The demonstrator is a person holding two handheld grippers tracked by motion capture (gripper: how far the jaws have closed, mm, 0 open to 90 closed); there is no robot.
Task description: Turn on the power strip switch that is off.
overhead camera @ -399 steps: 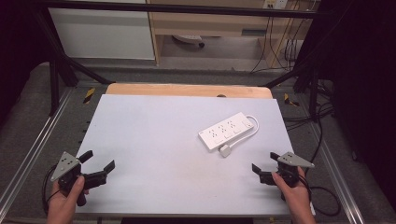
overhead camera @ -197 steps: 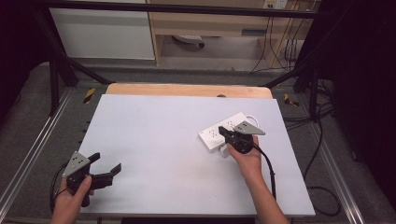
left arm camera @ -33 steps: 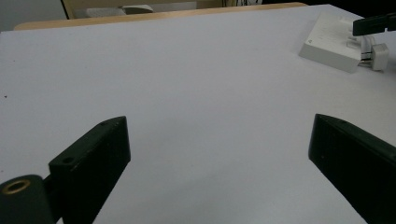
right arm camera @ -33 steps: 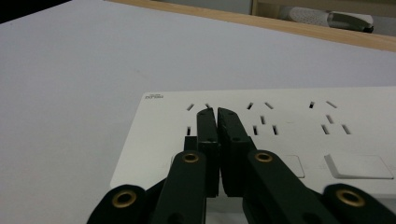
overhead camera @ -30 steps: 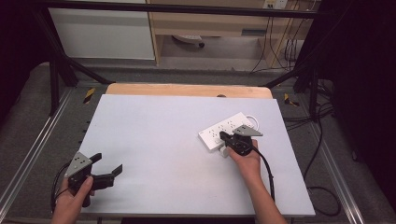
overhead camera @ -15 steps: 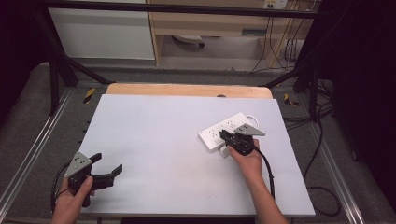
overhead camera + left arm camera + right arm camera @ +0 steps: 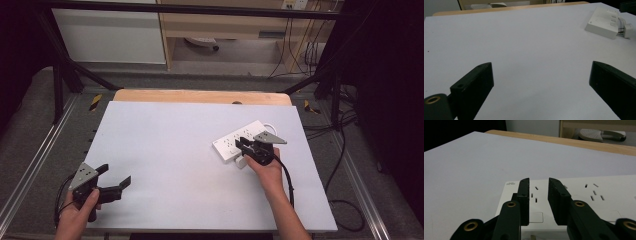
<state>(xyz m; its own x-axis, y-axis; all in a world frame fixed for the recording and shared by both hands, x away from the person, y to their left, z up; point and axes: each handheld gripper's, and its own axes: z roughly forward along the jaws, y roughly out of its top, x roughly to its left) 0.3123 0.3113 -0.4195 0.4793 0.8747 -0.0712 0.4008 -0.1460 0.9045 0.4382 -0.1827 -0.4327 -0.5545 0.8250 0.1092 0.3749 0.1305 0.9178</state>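
The right gripper [image 7: 243, 146], jaws nearly closed on nothing, hovers over the power strip [image 7: 579, 202], seemingly about to press its switch [image 7: 535, 217].

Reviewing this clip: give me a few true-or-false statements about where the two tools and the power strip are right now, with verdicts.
1. The right tool is over the white power strip. True.
2. The left tool is touching the power strip. False: it is held near the table's front left corner, far from the strip.
3. The left tool's jaws stand wide apart with nothing between them. True.
4. The right tool's jaws are spread as wide as the left's. False: only a narrow gap separates them.
5. The power strip lies on the left half of the table. False: it lies on the right half.
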